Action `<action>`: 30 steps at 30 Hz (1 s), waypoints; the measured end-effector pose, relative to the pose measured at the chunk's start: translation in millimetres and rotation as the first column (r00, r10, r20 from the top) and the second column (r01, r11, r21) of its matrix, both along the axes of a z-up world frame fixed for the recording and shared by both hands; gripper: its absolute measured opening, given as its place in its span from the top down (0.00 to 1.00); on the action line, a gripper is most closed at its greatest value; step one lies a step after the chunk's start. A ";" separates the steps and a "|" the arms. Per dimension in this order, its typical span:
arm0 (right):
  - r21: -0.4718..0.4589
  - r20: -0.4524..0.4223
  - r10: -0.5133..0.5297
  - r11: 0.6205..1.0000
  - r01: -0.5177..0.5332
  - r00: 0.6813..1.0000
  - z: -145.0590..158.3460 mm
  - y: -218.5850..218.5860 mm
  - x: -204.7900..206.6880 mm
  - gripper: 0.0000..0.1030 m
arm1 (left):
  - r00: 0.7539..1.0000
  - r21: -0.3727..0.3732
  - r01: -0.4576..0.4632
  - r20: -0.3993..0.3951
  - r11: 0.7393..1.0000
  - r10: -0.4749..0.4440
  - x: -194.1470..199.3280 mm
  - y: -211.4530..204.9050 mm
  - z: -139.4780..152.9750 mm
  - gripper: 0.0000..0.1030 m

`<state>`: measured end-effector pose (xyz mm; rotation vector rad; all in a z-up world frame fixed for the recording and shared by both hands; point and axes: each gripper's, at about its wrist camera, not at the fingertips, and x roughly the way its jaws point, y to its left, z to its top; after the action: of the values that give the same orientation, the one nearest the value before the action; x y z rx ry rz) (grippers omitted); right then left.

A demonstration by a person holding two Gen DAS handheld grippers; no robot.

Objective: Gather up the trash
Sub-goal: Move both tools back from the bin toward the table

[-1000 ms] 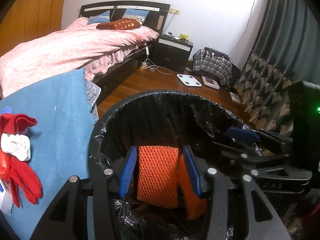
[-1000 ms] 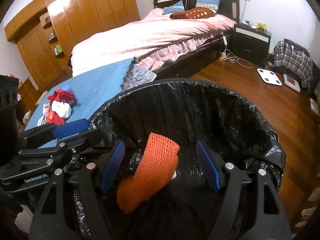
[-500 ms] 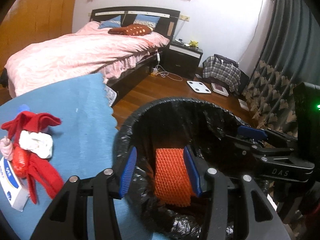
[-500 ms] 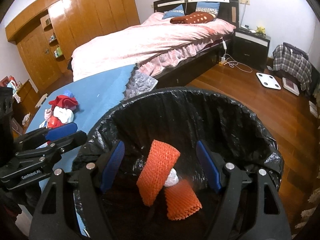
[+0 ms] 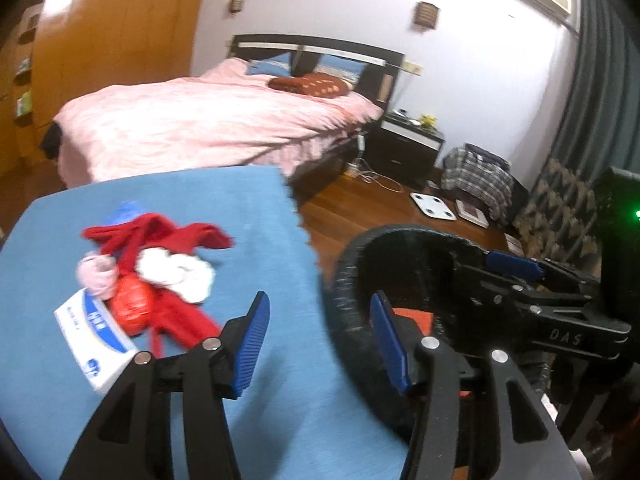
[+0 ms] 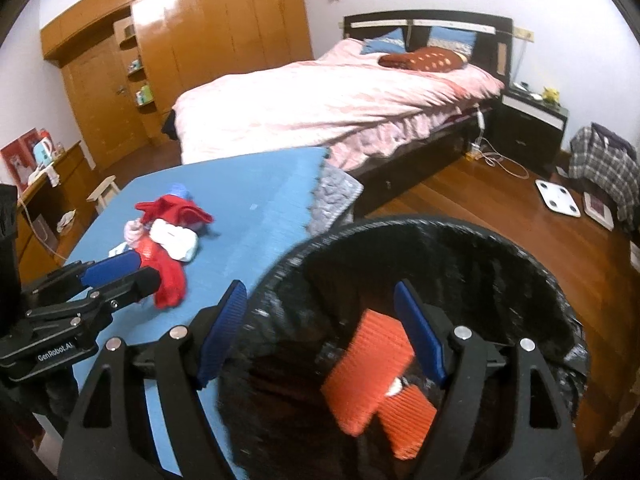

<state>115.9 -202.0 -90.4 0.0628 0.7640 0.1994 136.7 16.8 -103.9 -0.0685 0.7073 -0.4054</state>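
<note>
Here, in the left wrist view, the left gripper (image 5: 316, 340) is spreading, empty, with trash (image 5: 152, 276) at ten o'clock on the blue cloth (image 5: 248, 216). In the right wrist view, the right gripper (image 6: 320, 328) is spreading, empty, over the bin (image 6: 460, 240) holding orange netting (image 6: 368, 364).

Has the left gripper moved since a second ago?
Yes. The left gripper has swung left, off the bin and partly over the blue table, jaws opening and empty.

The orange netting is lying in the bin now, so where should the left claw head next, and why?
Probably toward the red bag in the pile on the blue tabletop. The left claw is opening with nothing between its fingers, and the orange netting already lies in the bin.
</note>
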 end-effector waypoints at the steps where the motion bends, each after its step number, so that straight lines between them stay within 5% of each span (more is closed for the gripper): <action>1: 0.001 0.004 0.011 1.000 -0.011 1.000 1.1 8.8 2.3 0.27 | 1.000 0.001 -0.012 0.000 1.000 0.012 -0.6 6.6 -0.3 0.49; 10: 0.010 0.033 0.085 0.996 -0.085 0.996 2.5 79.0 23.2 0.19 | 0.980 0.048 -0.201 0.000 0.978 0.201 -5.7 88.6 -10.9 0.47; 18: -0.013 0.032 0.129 0.992 -0.129 0.991 -16.8 131.5 42.4 0.12 | 0.921 0.091 -0.382 -0.037 0.919 0.387 0.4 148.9 -42.1 0.43; 30: -0.037 0.008 0.151 0.988 -0.151 0.988 -36.1 147.0 56.1 0.12 | 0.919 0.114 -0.371 -0.094 0.921 0.382 24.9 129.6 -69.2 0.37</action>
<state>172.1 -55.0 -126.4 -0.0307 0.7619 0.3298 161.6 146.4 -173.1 -0.1375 0.8060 0.0040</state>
